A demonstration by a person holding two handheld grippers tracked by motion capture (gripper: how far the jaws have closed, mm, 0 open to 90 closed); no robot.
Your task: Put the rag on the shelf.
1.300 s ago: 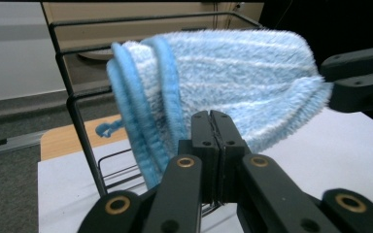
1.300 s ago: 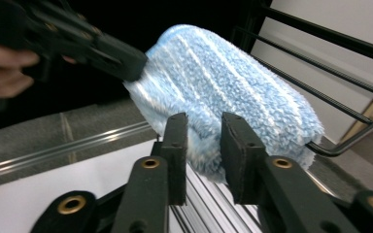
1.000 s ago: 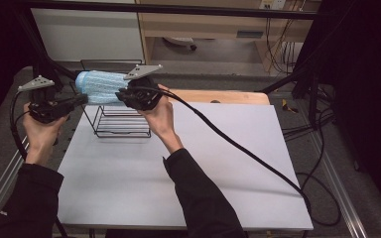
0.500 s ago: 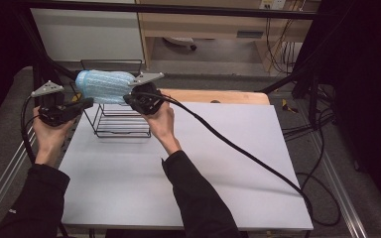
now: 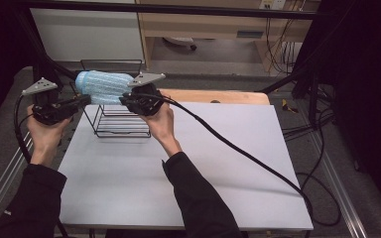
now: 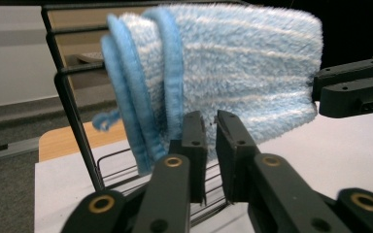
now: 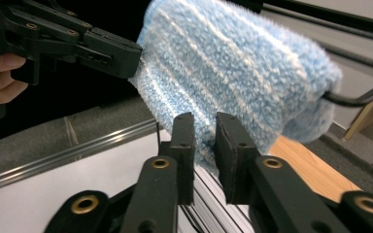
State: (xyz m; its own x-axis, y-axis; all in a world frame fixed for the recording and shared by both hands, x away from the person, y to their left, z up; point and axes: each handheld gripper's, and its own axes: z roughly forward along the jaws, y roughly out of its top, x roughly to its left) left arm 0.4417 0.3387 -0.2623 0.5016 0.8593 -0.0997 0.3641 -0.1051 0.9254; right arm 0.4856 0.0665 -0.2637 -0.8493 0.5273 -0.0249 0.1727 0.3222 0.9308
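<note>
Left gripper [image 5: 82,100]: jaws narrowly parted, just been opening, nothing between pads; tips just short of blue towel's left end. Blue towel [image 5: 104,87] draped over top bar of wire rack [image 5: 121,126], between both grippers. Right gripper [image 5: 124,100]: jaws narrowly parted, just been opening, released; towel just beyond fingertips.

A white worktop [image 5: 178,168] stands on a grey carpeted floor [image 5: 218,54], with a light wooden board [image 5: 228,96] along its far edge. Beyond it, a pale wooden shelf unit [image 5: 203,25] sits beside a white panel [image 5: 87,32]. Black frame bars [image 5: 168,8] cross overhead. Loose black cables [image 5: 322,124] hang and coil at the right, where the room falls into darkness. Metal rails [image 5: 349,198] flank the worktop.
</note>
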